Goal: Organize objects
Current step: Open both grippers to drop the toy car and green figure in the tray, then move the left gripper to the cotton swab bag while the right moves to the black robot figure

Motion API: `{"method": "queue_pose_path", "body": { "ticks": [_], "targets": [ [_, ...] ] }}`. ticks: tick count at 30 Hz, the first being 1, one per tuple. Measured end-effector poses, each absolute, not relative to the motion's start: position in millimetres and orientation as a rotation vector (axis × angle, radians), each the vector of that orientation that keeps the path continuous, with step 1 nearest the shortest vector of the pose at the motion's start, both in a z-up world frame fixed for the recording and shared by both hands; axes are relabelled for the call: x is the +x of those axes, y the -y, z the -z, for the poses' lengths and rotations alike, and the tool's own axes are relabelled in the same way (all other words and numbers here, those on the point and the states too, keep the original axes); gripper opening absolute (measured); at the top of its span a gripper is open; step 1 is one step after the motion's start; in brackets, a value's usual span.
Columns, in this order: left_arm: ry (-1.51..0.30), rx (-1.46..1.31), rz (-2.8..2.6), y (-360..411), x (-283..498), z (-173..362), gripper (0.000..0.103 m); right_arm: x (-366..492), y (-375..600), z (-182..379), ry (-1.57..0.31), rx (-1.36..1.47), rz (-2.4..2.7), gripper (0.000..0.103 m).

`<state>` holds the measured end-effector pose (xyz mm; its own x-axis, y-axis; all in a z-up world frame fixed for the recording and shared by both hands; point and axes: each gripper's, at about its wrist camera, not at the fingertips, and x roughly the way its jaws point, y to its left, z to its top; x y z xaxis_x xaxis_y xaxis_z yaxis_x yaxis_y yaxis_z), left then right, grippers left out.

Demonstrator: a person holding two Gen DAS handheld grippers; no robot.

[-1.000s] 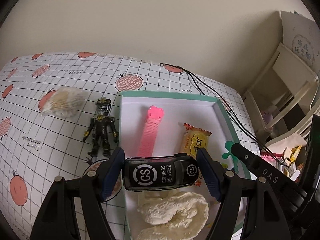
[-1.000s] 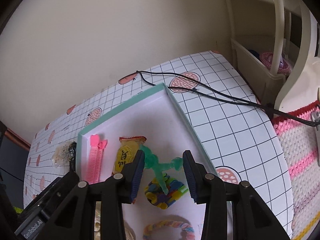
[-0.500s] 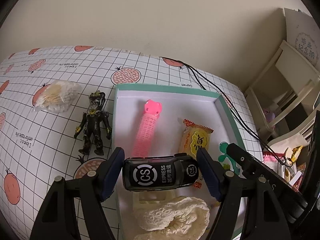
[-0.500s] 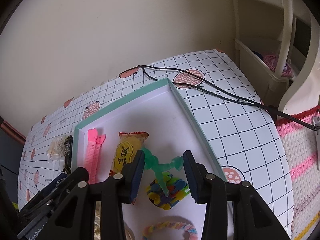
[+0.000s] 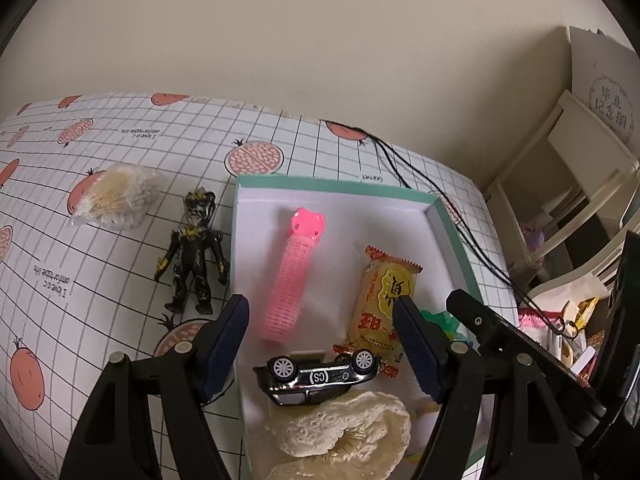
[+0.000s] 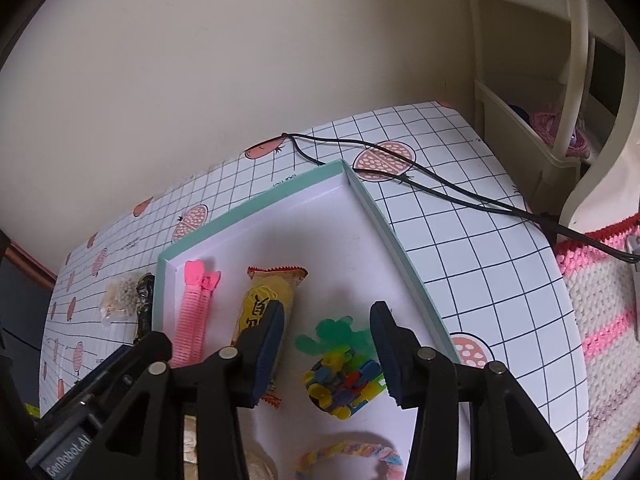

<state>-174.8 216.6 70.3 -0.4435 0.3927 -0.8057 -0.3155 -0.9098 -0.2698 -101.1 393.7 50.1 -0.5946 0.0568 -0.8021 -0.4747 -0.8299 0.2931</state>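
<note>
My left gripper [image 5: 320, 320] stands open over the near end of the teal-rimmed white box [image 5: 332, 182]. Below it a black toy car [image 5: 316, 376] lies overturned, wheels showing, against a cream crocheted piece [image 5: 340, 436]. Also in the box are a pink hair roller [image 5: 296, 276] and a yellow snack packet [image 5: 384, 296]. My right gripper [image 6: 328, 320] is open above the same box [image 6: 260, 202]. Under it a green plastic figure [image 6: 332, 334] rests beside a colourful block toy [image 6: 344, 384]. Nothing sits between either pair of fingers.
On the gridded tablecloth left of the box lie a black toy figure [image 5: 192, 256] and a clear bag of beads [image 5: 116, 196]. Black cables [image 6: 440, 192] cross the table behind the box. A braided rope [image 6: 348, 452] lies in the box's near end. A cream shelf [image 6: 520, 128] stands at the right.
Both grippers opened. The left one let go of the black car, which dropped into the box and tipped over. The right one released the green figure beside the block toy.
</note>
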Motion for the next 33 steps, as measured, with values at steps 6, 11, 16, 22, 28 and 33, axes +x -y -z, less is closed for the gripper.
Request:
{"method": "queue_pose_path", "body": {
  "ticks": [6,11,16,22,28,33],
  "targets": [
    [0.099,-1.319,-2.394,-210,-176,-85,0.075,-101,-390,-68,-0.708,-1.187,-2.485,0.049],
    [0.1,-1.321,-2.426,-200,-179,-91,0.075,-103,-387,-75,-0.757,-1.19,-2.494,0.049],
    [0.108,-1.318,-2.463,-190,-181,-97,0.075,-105,-381,-83,-0.724,-1.199,-2.514,0.049],
    [0.103,-1.32,-2.515,-178,-186,-102,0.082,-105,-378,-90,-0.708,-1.171,-2.516,0.066],
    [0.12,-1.327,-2.544,-167,-191,-103,0.09,-106,-377,-88,-0.692,-1.184,-2.51,0.069],
    [0.129,-1.33,-2.572,-160,-194,-103,0.099,-107,-375,-85,-0.675,-1.192,-2.506,0.082]
  ]
}}
